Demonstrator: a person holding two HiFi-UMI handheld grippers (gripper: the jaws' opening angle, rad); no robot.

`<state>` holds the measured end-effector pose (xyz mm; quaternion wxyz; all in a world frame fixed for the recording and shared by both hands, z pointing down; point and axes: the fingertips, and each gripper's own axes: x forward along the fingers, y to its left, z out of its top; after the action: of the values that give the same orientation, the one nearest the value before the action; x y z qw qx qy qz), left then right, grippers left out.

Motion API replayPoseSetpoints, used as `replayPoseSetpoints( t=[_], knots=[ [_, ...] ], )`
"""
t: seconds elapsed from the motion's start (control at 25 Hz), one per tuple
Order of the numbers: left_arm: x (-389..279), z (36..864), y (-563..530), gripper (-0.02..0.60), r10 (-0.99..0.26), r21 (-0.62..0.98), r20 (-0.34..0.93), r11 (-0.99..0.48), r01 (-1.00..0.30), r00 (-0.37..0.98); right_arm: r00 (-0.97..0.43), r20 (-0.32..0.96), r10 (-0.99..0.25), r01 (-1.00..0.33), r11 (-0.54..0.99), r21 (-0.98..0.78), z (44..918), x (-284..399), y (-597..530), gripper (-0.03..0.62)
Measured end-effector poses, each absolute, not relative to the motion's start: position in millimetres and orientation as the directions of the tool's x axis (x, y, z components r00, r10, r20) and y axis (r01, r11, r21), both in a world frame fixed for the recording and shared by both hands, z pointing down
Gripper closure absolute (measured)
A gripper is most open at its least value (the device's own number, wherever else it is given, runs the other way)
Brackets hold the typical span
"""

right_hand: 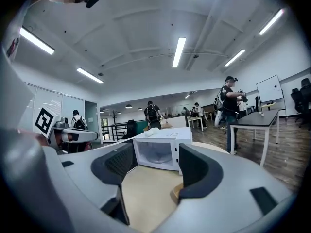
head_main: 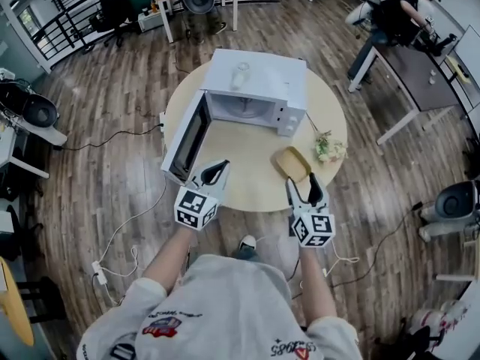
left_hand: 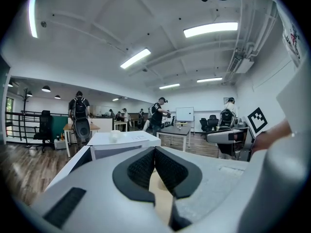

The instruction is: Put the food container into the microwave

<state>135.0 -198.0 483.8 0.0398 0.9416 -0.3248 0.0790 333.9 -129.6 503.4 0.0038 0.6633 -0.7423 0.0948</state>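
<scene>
A tan food container (head_main: 292,163) lies on the round table (head_main: 255,186), in front of and right of the white microwave (head_main: 259,88). The microwave's door (head_main: 187,136) stands swung open to the left, showing the empty cavity (right_hand: 155,154). My right gripper (head_main: 304,183) hovers just short of the container's near edge, open and empty; a sliver of the container (right_hand: 176,192) peeks past its right finger. My left gripper (head_main: 219,168) is by the open door's near end, shut with nothing between its pads (left_hand: 167,166).
A small bunch of flowers (head_main: 328,147) lies on the table's right side. A pale object (head_main: 240,73) rests on the microwave's top. Cables (head_main: 120,238) trail over the wooden floor to the left. Desks, chairs and people fill the room beyond.
</scene>
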Motion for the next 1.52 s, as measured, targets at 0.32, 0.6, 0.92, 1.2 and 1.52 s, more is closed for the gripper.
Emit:
replayPoseSetpoints(
  t=[0.32, 0.6, 0.92, 1.2, 1.52],
  knots=[
    [162, 483, -234, 0.577, -0.649, 0.018, 0.178, -0.749, -0.662, 0.740, -0.188, 0.129, -0.974, -0.975, 0.170, -0.141, 510, 357, -178, 0.310],
    [179, 490, -257, 0.577, -0.652, 0.025, 0.165, -0.747, -0.664, 0.740, -0.200, 0.125, -0.972, -0.976, 0.186, -0.110, 508, 371, -204, 0.312],
    [185, 499, -281, 0.577, -0.649, 0.043, 0.163, -0.748, -0.662, 0.744, -0.186, 0.145, -0.972, -0.980, 0.174, -0.095, 515, 383, -221, 0.312],
    [186, 509, -296, 0.577, -0.644, 0.059, 0.177, -0.748, -0.661, 0.744, -0.174, 0.196, -0.965, -0.984, 0.162, -0.076, 532, 395, -231, 0.310],
    [179, 520, -306, 0.577, -0.644, 0.073, 0.196, -0.742, -0.666, 0.739, -0.227, 0.365, -0.903, -0.964, 0.262, 0.051, 583, 393, -241, 0.312]
  ],
)
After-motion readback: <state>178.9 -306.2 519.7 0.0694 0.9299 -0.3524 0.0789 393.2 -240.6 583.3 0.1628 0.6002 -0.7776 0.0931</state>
